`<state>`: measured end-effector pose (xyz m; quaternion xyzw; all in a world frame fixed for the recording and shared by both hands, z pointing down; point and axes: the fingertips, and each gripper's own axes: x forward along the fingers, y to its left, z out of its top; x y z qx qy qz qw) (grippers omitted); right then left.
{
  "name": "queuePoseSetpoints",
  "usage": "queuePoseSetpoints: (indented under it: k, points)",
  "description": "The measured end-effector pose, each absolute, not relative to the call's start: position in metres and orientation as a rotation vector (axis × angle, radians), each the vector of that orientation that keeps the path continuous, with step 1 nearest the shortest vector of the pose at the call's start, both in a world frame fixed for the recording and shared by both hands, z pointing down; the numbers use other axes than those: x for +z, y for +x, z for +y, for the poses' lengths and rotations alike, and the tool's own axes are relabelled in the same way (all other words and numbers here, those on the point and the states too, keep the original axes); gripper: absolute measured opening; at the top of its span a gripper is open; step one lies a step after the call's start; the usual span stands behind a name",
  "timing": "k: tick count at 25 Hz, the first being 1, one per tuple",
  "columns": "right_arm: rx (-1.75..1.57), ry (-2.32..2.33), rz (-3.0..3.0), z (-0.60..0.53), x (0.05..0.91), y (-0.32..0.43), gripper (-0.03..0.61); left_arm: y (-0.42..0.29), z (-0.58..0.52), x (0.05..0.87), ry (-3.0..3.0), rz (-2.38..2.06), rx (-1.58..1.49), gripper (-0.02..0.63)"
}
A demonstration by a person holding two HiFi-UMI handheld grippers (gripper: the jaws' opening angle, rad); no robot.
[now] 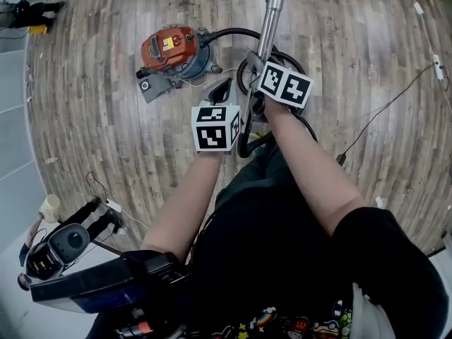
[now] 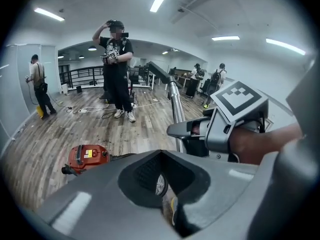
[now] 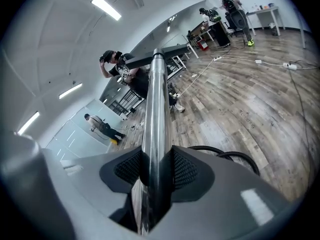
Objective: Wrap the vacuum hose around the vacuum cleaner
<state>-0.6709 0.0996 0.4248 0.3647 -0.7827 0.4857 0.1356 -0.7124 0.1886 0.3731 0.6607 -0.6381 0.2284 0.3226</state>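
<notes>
Your right gripper [image 1: 256,68] pinches the shiny metal wand tube [image 3: 155,134] in its jaws; your left gripper [image 1: 226,94] hangs beside it, jaws spread, empty; the orange canister vacuum cleaner [image 1: 169,51] sits on the wood floor [image 1: 106,119] just left, its black hose [image 1: 233,31] looping under your grippers; only the left gripper view shows a standing person in black [image 2: 116,69].

The orange-red vacuum cleaner [image 1: 169,51] is sitting on the wood floor [image 1: 106,140] at the upper left-centre of the head view. Its black hose [image 1: 229,32] is arcing off its right side and looping loosely at centre frame, beside the cleaner, not around it. The metal tube [image 1: 272,13] is slanting to the top edge.
</notes>
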Motion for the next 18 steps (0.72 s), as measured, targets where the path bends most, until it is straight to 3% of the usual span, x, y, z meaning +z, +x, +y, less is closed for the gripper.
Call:
queuePoseSetpoints:
  k: [10, 18]
  points:
    - [1.471, 1.154, -2.201, 0.023, 0.473, -0.692, 0.187, -0.731, 0.130, 0.419, 1.757, -1.588, 0.635, 0.002]
    - [1.384, 1.388, -2.280, -0.041, 0.427, -0.758, 0.187, -0.796, 0.077, 0.415, 1.985, -1.393, 0.667, 0.002]
